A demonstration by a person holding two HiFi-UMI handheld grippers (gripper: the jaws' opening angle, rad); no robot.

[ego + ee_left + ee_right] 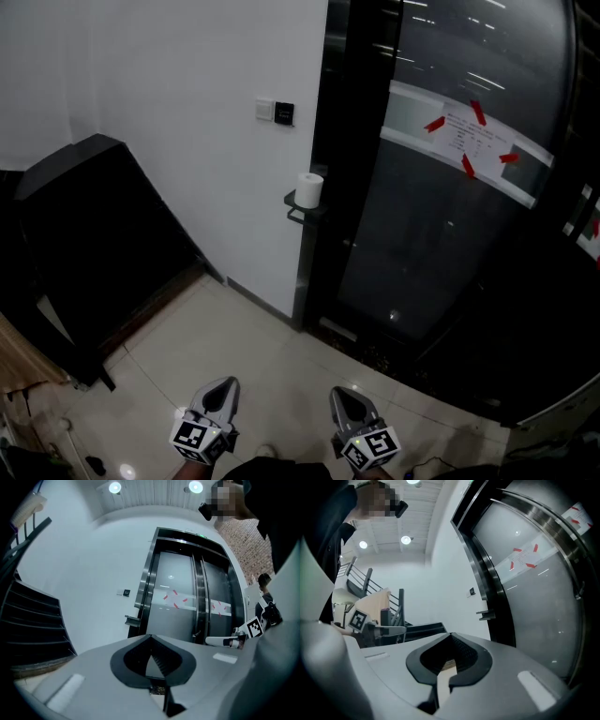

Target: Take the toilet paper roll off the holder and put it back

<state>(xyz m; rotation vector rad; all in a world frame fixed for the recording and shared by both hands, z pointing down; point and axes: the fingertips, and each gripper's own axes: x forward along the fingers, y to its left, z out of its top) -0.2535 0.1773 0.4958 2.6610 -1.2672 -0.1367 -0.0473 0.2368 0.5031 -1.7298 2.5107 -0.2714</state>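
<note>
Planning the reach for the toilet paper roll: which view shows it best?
The head view: the toilet paper roll stands clear on its holder. Both gripper views show only the distant holder; no roll discernible.

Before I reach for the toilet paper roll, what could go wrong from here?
The roll stands upright on a small holder, so a clumsy nudge might tip it onto the floor. The holder sits right beside the dark door frame, which the right gripper could bump. Both it and the left gripper have their fingers shut; they need opening first.
</note>
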